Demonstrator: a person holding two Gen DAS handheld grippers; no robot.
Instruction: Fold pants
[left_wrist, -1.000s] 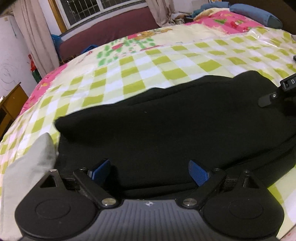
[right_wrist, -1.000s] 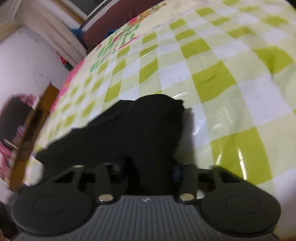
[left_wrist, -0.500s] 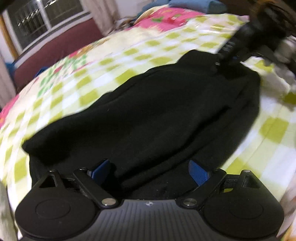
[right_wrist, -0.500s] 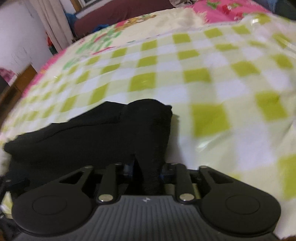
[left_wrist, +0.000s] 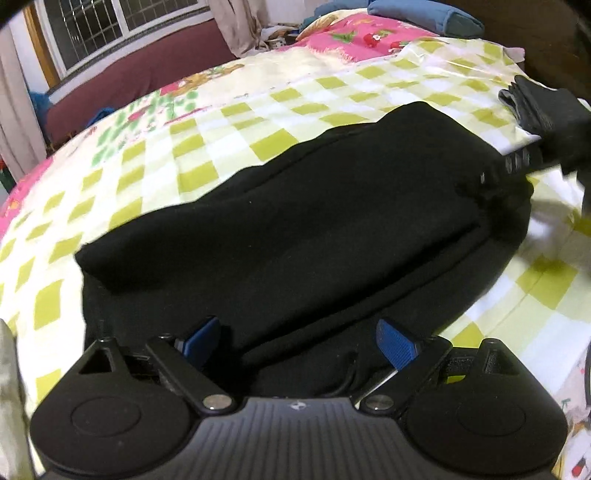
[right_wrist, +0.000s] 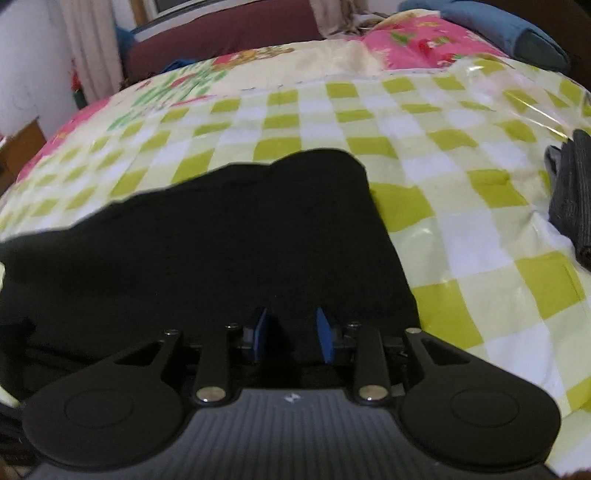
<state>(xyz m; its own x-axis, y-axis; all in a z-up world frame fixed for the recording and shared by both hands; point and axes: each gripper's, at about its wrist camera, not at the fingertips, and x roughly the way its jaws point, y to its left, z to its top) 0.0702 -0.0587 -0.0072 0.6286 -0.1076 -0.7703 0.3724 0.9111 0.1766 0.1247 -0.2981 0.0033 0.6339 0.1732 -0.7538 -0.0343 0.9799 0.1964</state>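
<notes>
black pants (left_wrist: 314, 229) on bed; left gripper (left_wrist: 299, 341) fingers wide apart, right gripper (right_wrist: 291, 338) fingers slightly apart, pitched down.

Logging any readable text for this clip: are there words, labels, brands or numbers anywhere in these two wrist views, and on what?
No readable words or numbers in either view.
Left gripper body: a small pale emblem, a mark rather than letters.
Right gripper body: the same small emblem, no letters.
Flowered quilt beyond the checked cover: printed pictures only, too blurred for any text.
Black pants: no label showing.
</notes>
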